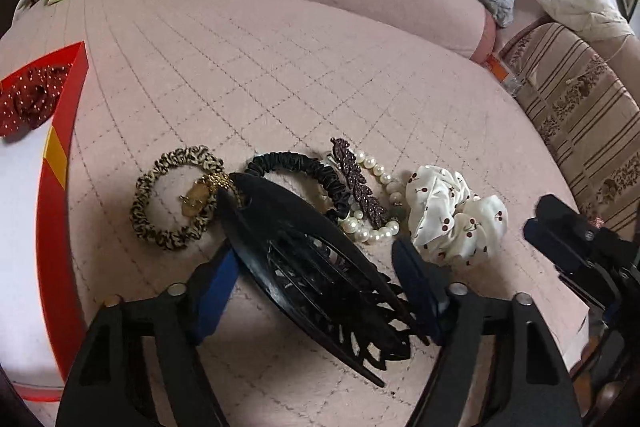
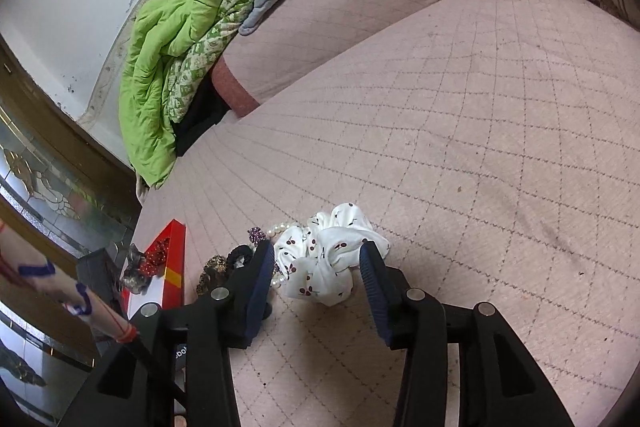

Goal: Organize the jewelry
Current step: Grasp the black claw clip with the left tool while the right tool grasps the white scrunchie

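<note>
Barely begun, judging by the lay of things. Stowed so far: just a red dotted scrunchie (image 1: 28, 103), inside the red box (image 1: 60, 131) at far left. Left out on the pink quilted cover (image 1: 280, 67), strung left to right in a near row: leopard scrunchie (image 1: 148, 223), black scrunchie (image 1: 296, 163), purple leaf barrette (image 1: 360, 183), pearl bracelet (image 1: 376, 235), white cherry scrunchie (image 1: 452, 219). Nearest of all: the big black claw clip (image 1: 312, 259), straddled by the left gripper (image 1: 316, 255), a blue pad hard by each flank. Could not tell gripped from merely bracketed. Ran its long axis on a slant, narrow tip pointing far-left at the leopard scrunchie's gold charm, toothed end near-right, so askew to the jaws rather than square. Found the right gripper (image 2: 317, 251) apart-jawed and empty, poised just near of the white cherry scrunchie, pinching nothing. Judged six pieces yet to be boxed.
</note>
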The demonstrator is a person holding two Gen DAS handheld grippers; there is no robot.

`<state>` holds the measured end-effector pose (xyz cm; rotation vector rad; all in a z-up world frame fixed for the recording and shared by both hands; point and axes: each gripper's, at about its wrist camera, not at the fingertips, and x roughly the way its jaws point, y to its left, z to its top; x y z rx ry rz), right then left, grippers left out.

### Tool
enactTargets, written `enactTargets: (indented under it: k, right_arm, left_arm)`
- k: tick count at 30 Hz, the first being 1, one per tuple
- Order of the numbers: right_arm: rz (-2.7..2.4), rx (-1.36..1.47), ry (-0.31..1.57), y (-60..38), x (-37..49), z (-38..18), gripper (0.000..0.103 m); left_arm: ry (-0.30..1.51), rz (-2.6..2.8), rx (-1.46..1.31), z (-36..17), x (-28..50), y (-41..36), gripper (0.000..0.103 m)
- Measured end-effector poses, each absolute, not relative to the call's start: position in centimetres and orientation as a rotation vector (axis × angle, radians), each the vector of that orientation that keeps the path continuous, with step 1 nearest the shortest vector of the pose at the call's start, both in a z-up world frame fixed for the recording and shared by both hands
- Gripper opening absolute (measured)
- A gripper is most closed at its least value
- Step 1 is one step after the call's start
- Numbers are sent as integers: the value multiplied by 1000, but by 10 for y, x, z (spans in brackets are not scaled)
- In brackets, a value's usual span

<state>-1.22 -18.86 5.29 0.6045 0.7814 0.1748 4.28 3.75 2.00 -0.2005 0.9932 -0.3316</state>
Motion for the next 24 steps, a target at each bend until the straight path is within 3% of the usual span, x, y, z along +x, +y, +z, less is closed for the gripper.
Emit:
enactTargets:
  k: [4, 6, 14, 16, 18, 22, 24]
  right_arm:
    - [154, 592, 799, -185, -6, 50, 62]
    - [127, 590, 816, -185, -3, 46, 62]
    - [72, 586, 901, -177, 16, 26, 62]
    - [69, 600, 922, -176, 18, 21, 62]
    - [55, 590, 934, -176, 19, 19, 62]
    - [32, 551, 943, -173, 21, 16, 62]
    - [25, 507, 944, -169, 24, 16, 47]
  left_arm:
    - [954, -348, -203, 28, 36, 45, 63]
    - [923, -362, -200, 35, 33, 47, 53]
    - [892, -404, -138, 46, 24, 45, 53]
    - [923, -409, -135, 42, 21, 46, 56]
    - [939, -427, -142, 40, 20, 43, 70]
    - [925, -458, -118, 42, 16, 31, 77]
    - [938, -446, -104, 38, 18, 26, 77]
